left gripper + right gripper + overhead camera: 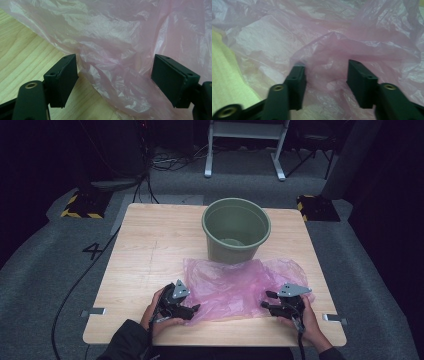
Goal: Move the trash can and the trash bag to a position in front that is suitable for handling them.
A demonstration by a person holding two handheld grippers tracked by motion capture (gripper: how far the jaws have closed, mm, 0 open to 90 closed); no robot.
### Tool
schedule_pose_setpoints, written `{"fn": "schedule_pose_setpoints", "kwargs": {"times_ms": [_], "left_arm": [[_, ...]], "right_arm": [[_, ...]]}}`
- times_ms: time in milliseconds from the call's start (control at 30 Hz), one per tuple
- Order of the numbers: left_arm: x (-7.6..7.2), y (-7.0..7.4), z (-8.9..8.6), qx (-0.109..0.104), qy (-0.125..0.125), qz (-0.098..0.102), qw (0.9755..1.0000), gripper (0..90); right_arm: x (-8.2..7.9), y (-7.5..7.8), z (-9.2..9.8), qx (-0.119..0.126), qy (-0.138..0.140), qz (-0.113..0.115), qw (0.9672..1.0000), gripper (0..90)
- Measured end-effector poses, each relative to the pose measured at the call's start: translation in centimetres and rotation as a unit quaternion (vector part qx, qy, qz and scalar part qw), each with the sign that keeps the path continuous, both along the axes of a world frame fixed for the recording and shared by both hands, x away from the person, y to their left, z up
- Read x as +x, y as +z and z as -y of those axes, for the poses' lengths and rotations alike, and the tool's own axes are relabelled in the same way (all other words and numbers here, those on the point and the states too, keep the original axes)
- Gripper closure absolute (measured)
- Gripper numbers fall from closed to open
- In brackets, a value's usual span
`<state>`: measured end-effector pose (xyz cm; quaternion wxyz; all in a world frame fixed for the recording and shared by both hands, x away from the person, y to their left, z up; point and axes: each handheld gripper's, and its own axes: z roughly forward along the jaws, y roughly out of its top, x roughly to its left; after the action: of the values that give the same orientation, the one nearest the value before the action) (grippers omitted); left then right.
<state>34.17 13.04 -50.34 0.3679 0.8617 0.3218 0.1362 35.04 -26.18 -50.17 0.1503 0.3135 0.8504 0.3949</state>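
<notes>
Thin pink crumpled plastic bag (240, 285) lies on tabletop (150, 250); left gripper (192, 309) and right gripper (264, 300) released, film bunched between jaws. Risk: slippery film slides out or tears when pinched.

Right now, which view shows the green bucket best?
The high view: the green bucket stands whole and upright behind the pink plastic bag. The left and right gripper views look close at crumpled bag film between their jaws and add nothing about the bucket.
</notes>
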Motion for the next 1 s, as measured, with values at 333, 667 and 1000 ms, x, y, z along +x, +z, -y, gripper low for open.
{"fn": "schedule_pose_setpoints", "kwargs": {"times_ms": [333, 667, 1000], "left_arm": [[0.1, 0.1, 0.3, 0.003, -0.004, 0.005, 1.0, 16.3], [0.0, 0.1, 0.9, 0.0, -0.031, 0.0, 0.9995, 15.8], [0.3, 0.0, 2.1, 0.004, -0.035, -0.003, 0.9994, 16.5]], "right_arm": [[1.9, 0.0, 0.9, -0.006, -0.006, 0.011, 0.9999, 74.3], [4.5, 0.5, 2.2, -0.002, -0.038, 0.011, 0.9992, 46.7], [1.4, 2.9, -1.1, 0.029, 0.064, 0.03, 0.997, 17.7]]}}
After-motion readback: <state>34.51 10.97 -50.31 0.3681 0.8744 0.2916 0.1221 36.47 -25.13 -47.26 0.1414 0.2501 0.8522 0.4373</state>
